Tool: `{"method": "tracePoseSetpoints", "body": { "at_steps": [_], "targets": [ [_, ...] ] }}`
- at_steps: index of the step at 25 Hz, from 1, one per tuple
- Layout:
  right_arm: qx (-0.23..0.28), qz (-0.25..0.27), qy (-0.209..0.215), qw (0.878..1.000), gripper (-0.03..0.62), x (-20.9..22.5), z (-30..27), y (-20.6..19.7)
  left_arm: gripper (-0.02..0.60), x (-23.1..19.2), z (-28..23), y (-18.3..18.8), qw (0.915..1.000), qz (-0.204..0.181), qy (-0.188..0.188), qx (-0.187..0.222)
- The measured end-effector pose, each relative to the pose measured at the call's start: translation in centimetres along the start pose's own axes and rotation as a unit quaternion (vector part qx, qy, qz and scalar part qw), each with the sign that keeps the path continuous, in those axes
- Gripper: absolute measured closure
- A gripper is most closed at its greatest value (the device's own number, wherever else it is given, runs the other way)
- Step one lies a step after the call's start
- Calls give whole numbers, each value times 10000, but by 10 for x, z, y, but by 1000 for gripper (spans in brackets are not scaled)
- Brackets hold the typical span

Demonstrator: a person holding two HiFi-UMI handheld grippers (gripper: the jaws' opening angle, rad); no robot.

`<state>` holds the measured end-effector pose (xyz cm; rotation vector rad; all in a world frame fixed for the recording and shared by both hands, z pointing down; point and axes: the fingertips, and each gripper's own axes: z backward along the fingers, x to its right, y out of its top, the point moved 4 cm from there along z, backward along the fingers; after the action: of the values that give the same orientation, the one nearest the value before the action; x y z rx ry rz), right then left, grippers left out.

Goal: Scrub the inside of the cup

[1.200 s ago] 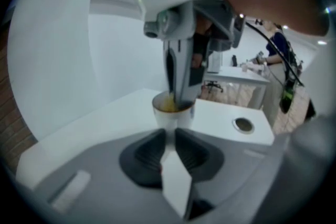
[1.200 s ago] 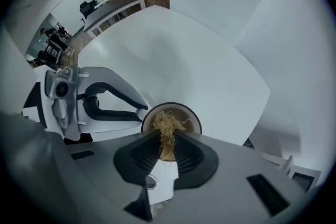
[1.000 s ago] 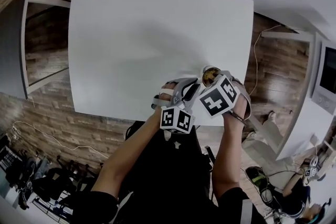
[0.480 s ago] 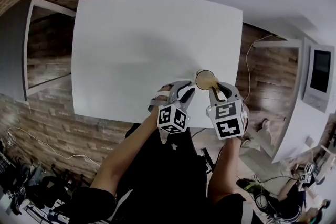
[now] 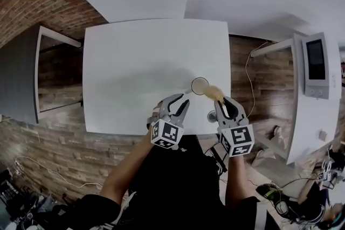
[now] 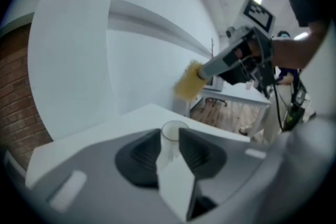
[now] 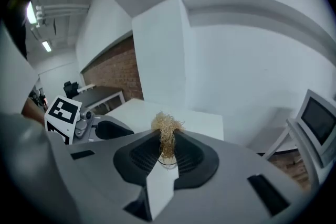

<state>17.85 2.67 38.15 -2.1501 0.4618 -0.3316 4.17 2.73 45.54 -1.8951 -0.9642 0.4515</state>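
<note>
Only scrubber (image 7: 167, 124) tip shows — right gripper (image 7: 167, 139) jaws cover rest.

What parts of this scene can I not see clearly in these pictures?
- Inside of the cup: head view, too small to tell clean or dirty.
- Cup base: left gripper view, hidden by the left gripper, whose jaws are closing with the cup between them, not yet pressed.
- The scrubber, lower part: right gripper view, covered by the right gripper clamping it.
- A small round thing at the table edge: head view, too small to name.
</note>
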Motion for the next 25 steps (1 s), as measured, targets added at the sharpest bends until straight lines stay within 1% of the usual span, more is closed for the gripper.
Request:
{"method": "tracePoseSetpoints", "body": {
  "at_steps": [3,5,7,9,11,12,14,16,20,25],
  "targets": [
    [673,-254,-106,9974,539,-9,19,5,483,-4,23,17,9998,103,39,145],
    [1110,-461,-151,9926,539,-15,32,12,502,-8,39,32,9991,175,165,342],
    [1498,-659,-147,9864,539,-20,43,21,551,-11,56,50,9969,219,367,653],
    [1765,-668,-127,9820,539,-26,54,30,577,-13,70,70,9928,207,499,1073],
    [1904,-601,-81,9798,539,-32,59,34,577,-13,78,83,9875,178,562,1464],
    [1953,-588,-73,9790,539,-33,60,34,577,-14,79,86,9856,154,626,1560],
    [2041,-605,-93,9770,539,-33,61,34,577,-15,80,91,9835,83,792,1624],
    [2082,-659,-119,9758,539,-32,64,32,577,-12,81,96,9818,40,878,1683],
    [2063,-675,-119,9761,539,-32,62,30,577,-8,82,99,9798,142,922,1769],
    [2065,-635,-32,9764,539,-34,61,31,577,-7,78,101,9797,98,908,1783]
  ]
}}
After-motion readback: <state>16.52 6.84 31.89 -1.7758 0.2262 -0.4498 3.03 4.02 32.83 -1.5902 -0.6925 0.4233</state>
